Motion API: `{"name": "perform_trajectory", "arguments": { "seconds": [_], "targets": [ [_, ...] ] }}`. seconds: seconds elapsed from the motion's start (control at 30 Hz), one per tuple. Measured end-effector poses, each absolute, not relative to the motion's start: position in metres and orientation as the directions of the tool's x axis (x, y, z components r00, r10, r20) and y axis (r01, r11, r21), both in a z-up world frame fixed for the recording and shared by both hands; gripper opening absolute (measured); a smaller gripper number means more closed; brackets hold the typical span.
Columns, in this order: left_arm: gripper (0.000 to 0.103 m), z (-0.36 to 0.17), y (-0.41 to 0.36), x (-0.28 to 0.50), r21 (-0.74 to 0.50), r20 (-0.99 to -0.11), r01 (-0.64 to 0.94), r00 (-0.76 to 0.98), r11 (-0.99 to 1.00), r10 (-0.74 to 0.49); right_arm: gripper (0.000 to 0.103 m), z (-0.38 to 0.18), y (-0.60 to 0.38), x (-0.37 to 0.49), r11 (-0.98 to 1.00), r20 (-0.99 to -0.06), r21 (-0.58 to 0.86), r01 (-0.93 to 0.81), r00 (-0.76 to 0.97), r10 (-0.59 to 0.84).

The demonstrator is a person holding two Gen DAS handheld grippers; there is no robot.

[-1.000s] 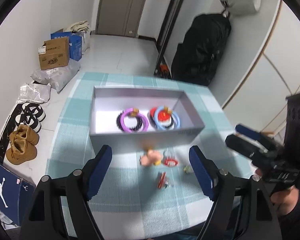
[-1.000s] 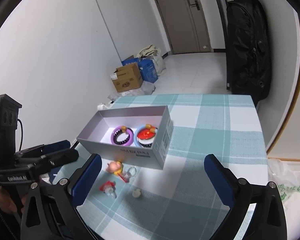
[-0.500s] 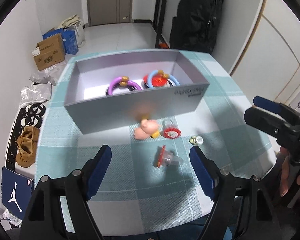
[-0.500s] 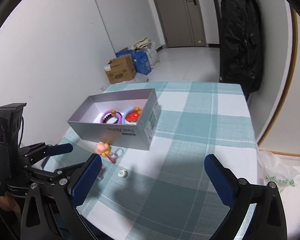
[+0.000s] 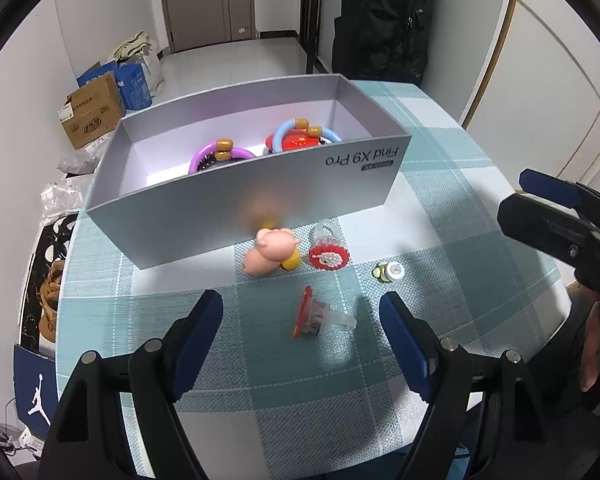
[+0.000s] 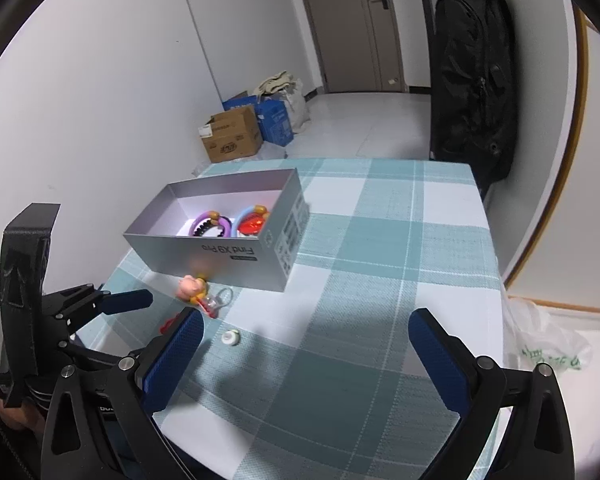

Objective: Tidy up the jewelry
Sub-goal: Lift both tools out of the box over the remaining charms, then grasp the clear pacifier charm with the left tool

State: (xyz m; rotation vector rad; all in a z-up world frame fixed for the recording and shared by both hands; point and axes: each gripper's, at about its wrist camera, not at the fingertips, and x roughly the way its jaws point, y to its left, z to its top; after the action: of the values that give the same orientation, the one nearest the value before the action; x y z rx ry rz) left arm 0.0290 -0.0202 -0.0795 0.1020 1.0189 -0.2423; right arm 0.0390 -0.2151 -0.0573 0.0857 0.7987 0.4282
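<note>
blue-padded left gripper point(image 5: 302, 322) spread, hovering over red charm point(image 5: 306, 314); right gripper point(image 6: 306, 354) spread, empty.

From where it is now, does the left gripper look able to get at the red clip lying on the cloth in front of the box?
Probably yes. The left gripper is open, and the red clip lies between its fingertips' line of approach on the checked tablecloth, apart from the pink pig charm and the grey box.

The left gripper point(image 5: 302, 330) fills the lower frame, jaws spread wide and empty. The right gripper point(image 6: 306, 354) likewise gapes, low in its view.
</note>
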Motion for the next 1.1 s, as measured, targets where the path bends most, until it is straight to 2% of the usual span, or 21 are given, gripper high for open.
{"name": "perform_trajectory", "arguments": {
  "seconds": [0.2, 0.27, 0.3, 0.33, 0.37, 0.4, 0.6, 0.8, 1.1],
  "targets": [
    [0.076, -0.085, -0.019, 0.034, -0.019, -0.863, 0.239, 0.486, 0.971, -0.136, 0.103, -0.059, -0.215, 0.039, 0.915, -0.681, 0.224, -0.337, 0.617, 0.394],
    [0.07, -0.088, -0.016, 0.035, -0.052, -0.869, 0.229, 0.47, 0.972, -0.158, 0.103, -0.06, -0.214, 0.038, 0.916, -0.685, 0.216, -0.339, 0.616, 0.389],
    [0.056, -0.085, -0.015, 0.036, -0.072, -0.864, 0.232, 0.472, 0.97, -0.177, 0.103, -0.06, -0.214, 0.039, 0.916, -0.687, 0.213, -0.339, 0.615, 0.387],
    [0.049, -0.084, -0.014, 0.037, -0.087, -0.863, 0.234, 0.468, 0.968, -0.191, 0.103, -0.061, -0.214, 0.039, 0.917, -0.687, 0.211, -0.339, 0.615, 0.385],
    [0.034, -0.082, -0.014, 0.037, -0.11, -0.862, 0.247, 0.459, 0.963, -0.216, 0.103, -0.061, -0.215, 0.039, 0.918, -0.689, 0.21, -0.338, 0.615, 0.384],
    [0.024, -0.082, -0.014, 0.037, -0.117, -0.861, 0.256, 0.455, 0.959, -0.227, 0.103, -0.061, -0.215, 0.039, 0.918, -0.69, 0.211, -0.336, 0.614, 0.383],
    [0.024, -0.08, -0.008, 0.036, -0.187, -0.856, 0.265, 0.428, 0.946, -0.289, 0.103, -0.061, -0.216, 0.04, 0.918, -0.687, 0.214, -0.334, 0.617, 0.384],
    [0.024, -0.075, -0.008, 0.033, -0.208, -0.848, 0.274, 0.428, 0.939, -0.312, 0.103, -0.062, -0.206, 0.041, 0.929, -0.707, 0.168, -0.329, 0.616, 0.346],
    [0.024, -0.051, 0.006, 0.028, -0.259, -0.789, 0.256, 0.5, 0.931, -0.357, 0.103, -0.066, -0.185, 0.039, 0.927, -0.729, 0.095, -0.363, 0.609, 0.313]
  ]
}}
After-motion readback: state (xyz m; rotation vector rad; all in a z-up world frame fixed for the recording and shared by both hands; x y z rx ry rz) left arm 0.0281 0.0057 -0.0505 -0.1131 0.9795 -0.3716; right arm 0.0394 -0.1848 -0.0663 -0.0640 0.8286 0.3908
